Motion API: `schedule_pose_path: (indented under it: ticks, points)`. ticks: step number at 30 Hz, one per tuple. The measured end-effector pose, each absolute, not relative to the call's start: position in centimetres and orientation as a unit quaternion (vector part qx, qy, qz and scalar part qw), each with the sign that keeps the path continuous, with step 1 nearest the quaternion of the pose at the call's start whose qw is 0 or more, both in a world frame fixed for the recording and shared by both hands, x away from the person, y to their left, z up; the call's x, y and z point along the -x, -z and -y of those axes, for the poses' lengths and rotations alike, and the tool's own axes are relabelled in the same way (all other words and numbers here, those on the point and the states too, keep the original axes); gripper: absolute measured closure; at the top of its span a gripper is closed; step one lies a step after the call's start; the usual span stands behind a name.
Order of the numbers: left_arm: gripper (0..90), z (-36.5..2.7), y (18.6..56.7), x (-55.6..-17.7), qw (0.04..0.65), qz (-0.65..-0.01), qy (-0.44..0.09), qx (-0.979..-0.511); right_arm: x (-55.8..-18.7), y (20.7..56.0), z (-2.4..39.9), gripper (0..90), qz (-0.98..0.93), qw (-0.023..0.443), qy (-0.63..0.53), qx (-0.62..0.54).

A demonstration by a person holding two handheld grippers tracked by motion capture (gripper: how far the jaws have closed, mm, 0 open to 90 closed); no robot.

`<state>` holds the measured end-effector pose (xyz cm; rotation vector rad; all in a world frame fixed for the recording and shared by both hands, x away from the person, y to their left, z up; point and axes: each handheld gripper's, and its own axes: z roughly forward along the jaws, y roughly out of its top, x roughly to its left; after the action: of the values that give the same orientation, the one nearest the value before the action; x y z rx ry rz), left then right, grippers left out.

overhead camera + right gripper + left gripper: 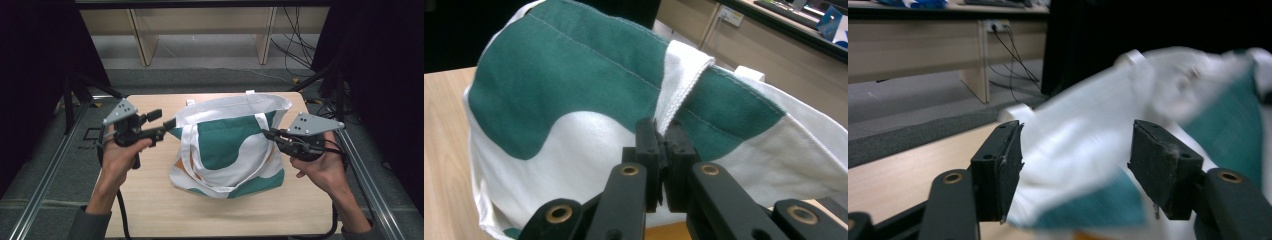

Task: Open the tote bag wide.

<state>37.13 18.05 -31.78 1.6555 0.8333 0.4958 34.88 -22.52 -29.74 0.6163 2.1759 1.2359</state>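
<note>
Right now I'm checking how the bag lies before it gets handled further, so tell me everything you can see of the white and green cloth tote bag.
The white and green cloth tote bag lies on the light wooden table, mouth away from the person, white straps looped over its front, orange patches low down. The right gripper is shut on its fabric near a strap seam. The left gripper stands open at the bag's other edge, its pads not pressing the cloth.
</note>
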Motion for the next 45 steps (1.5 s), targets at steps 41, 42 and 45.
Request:
schedule_pose_path:
  ticks: [41,42,45]
  points:
    - [76.9,-8.2,49.9,-33.1,0.373,-0.262,-0.14,-0.879,-32.4,42.1,22.5,88.7,-0.857,0.18,-0.417,-0.243]
    - [74.0,-8.4,49.9,-32.9,0.38,-0.261,-0.13,-0.878,-32.4,42.4,22.6,88.8,-0.86,0.182,-0.409,-0.244]
    - [65.2,-9.2,48.9,-32.3,0.412,-0.267,-0.114,-0.864,-32.3,43.6,22.9,88.7,-0.866,0.172,-0.399,-0.248]
